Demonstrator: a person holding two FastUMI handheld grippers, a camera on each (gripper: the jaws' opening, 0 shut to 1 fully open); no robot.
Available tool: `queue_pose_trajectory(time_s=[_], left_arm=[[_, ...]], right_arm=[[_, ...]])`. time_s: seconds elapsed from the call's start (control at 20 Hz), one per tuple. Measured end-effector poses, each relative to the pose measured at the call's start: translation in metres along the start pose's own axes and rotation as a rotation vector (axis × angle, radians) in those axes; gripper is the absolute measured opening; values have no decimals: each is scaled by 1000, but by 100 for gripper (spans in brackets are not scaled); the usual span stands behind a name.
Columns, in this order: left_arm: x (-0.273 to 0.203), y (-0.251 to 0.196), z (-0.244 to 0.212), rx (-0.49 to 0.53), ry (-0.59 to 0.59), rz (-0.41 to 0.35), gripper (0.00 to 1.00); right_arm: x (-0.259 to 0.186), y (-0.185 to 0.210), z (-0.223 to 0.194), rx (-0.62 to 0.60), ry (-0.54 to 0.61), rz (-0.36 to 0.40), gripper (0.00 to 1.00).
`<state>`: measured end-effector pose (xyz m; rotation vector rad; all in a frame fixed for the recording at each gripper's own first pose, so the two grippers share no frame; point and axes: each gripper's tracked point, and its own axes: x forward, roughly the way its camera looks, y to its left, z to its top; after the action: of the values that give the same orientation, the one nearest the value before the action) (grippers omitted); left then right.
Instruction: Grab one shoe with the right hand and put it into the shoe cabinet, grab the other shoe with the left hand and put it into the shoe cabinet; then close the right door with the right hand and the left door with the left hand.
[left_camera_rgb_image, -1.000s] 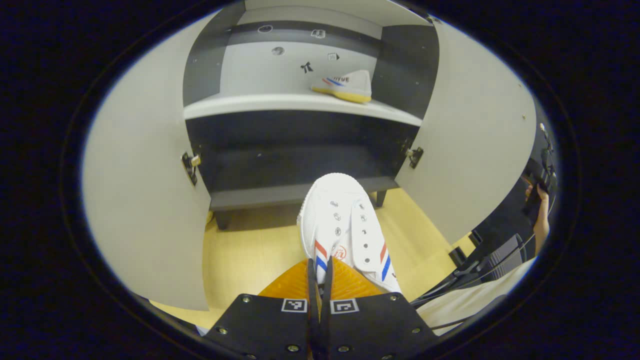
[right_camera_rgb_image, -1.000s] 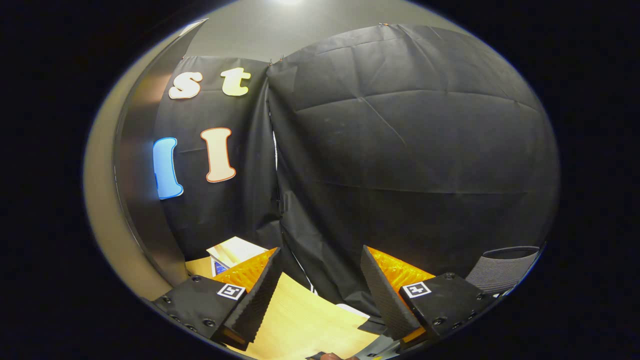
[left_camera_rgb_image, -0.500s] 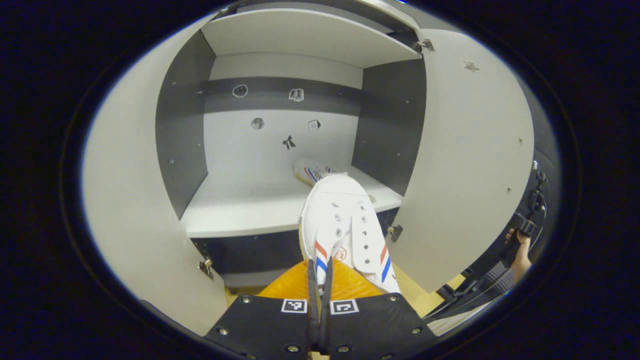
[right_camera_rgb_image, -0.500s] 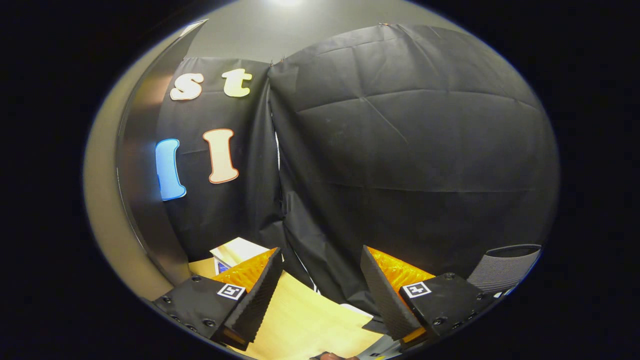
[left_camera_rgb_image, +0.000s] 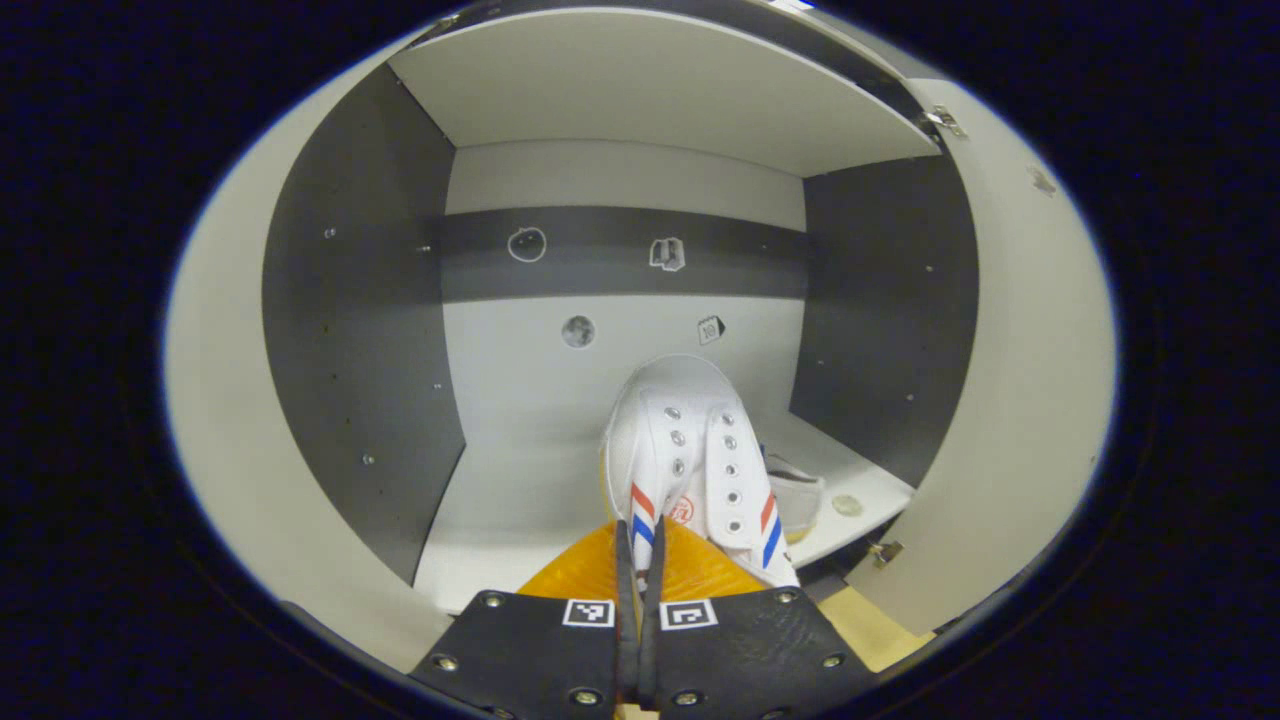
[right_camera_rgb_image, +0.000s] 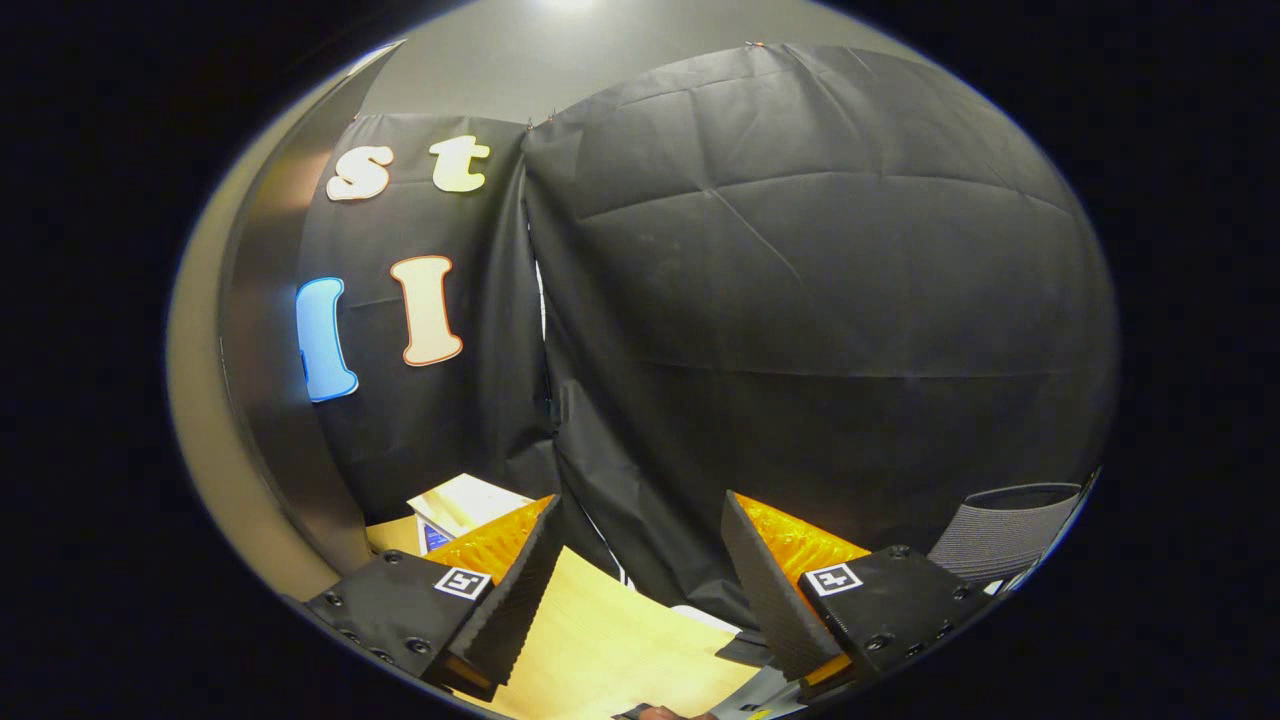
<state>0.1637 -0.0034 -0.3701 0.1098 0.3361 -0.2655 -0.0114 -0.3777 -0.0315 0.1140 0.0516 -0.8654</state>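
In the left gripper view my left gripper (left_camera_rgb_image: 640, 560) is shut on the heel of a white shoe (left_camera_rgb_image: 690, 450) with red and blue stripes. The shoe points toe-first into the upper compartment of the shoe cabinet (left_camera_rgb_image: 360, 330), above its white shelf (left_camera_rgb_image: 510, 500). A second white shoe (left_camera_rgb_image: 795, 495) lies on that shelf to the right, mostly hidden behind the held one. Both cabinet doors stand open: the left door (left_camera_rgb_image: 235, 440) and the right door (left_camera_rgb_image: 1020, 420). In the right gripper view my right gripper (right_camera_rgb_image: 640, 560) is open with nothing between its fingers, facing the booth's black cloth wall.
In the right gripper view a light wooden floor (right_camera_rgb_image: 610, 650) shows between the fingers, a grey chair back (right_camera_rgb_image: 1010, 520) sits at the lower right, and a flat white object (right_camera_rgb_image: 460, 500) lies at the foot of the wall.
My left gripper has risen and moved forward with the shoe, from low over the floor to the mouth of the upper compartment. The right gripper has barely shifted.
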Motion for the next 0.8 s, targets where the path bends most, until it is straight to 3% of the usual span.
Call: queue_pose_trajectory(time_s=[0.05,0.25,0.35,0.45,0.5,0.55,0.65,0.75,0.8], left_arm=[[-1,1,0,-12,-10,9,2],[-3,4,2,10,-26,57,2],[-3,1,-1,21,-12,87,2],[0,1,-3,7,13,95,1],[-2,2,1,4,11,93,1],[0,1,-2,5,16,93,0],[1,1,-4,6,27,100,1],[3,2,-6,27,37,115,1],[3,0,-5,26,35,109,2]], right_arm=[[0,-2,-2,1,1,-3,92],[2,-8,-3,11,17,-18,98],[4,-12,-3,10,18,-31,92],[8,-15,-2,11,18,-41,98],[9,-16,-2,12,19,-43,92],[11,-17,-2,15,21,-48,98],[13,-16,-1,27,21,-45,93],[14,-13,0,32,17,-41,93],[14,-12,0,30,15,-40,98]])
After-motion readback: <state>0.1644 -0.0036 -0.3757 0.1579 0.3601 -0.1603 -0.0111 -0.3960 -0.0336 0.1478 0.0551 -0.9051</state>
